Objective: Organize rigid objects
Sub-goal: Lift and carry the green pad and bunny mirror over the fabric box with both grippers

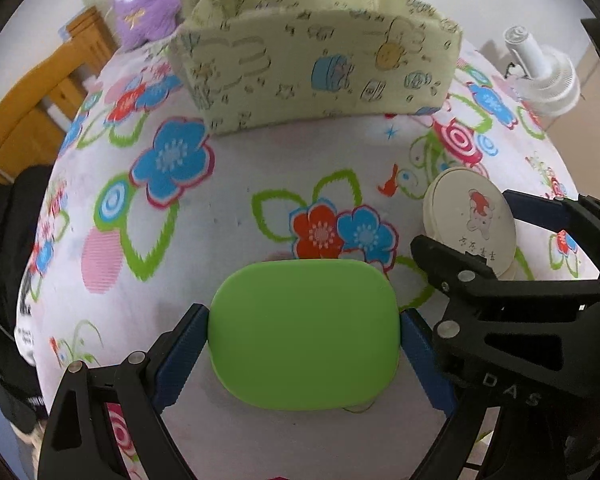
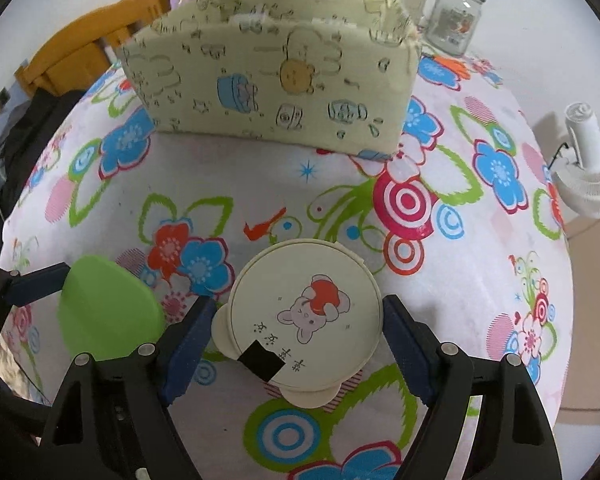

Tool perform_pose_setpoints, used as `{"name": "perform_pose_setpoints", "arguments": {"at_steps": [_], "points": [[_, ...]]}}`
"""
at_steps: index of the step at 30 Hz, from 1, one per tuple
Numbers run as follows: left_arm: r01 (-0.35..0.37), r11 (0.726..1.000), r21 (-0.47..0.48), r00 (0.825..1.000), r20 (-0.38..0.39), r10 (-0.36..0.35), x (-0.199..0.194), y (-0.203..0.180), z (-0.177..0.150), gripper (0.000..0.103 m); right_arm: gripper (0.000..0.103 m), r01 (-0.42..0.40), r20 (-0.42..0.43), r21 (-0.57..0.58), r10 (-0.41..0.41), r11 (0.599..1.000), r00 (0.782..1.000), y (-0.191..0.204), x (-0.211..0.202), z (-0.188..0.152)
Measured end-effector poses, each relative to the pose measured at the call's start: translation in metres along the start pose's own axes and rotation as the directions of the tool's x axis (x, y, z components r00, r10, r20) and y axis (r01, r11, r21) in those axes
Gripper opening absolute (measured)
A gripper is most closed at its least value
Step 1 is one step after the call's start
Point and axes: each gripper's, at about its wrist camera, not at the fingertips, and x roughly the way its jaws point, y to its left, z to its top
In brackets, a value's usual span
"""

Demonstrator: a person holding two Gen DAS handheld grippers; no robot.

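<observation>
Left wrist view: the left hand-held gripper (image 1: 304, 340) is clamping the flat green rounded-rectangle plastic lid (image 1: 304, 332) between its wide-set blue pads, over the near bench (image 1: 228, 216) under its flowered cloth. The smooth edges could be slipping if the grip loosens on the way to the yellow printed fabric box (image 1: 320, 68) at the far side.

Right wrist view: the right hand-held gripper (image 2: 296, 344) is gripping the cream round lid with a rabbit print (image 2: 306, 316), pads touching both sides; tilting it could be enough to drop it.
</observation>
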Motion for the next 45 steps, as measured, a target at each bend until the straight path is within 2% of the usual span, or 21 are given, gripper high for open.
{"name": "perform_pose_setpoints", "arguments": {"at_steps": [12, 33, 45], "points": [[0.022, 0.997, 0.074, 0.998, 0.065, -0.026, -0.033, 0.001, 0.010, 0.095, 0.084, 0.045, 0.049, 0.097, -0.050, 0.994, 0.998, 0.003, -0.038, 0.008], [0.007, 0.997, 0.081, 0.983, 0.185, -0.022, -0.087, 0.017, 0.023, 0.095, 0.084, 0.063, 0.175, 0.126, -0.085, 0.990, 0.981, 0.019, -0.104, 0.027], [0.012, 0.995, 0.100, 0.972, 0.230, -0.035, -0.109, 0.020, 0.039, 0.095, 0.084, 0.069, 0.206, 0.163, -0.102, 0.984, 0.973, 0.017, -0.128, 0.042]]}}
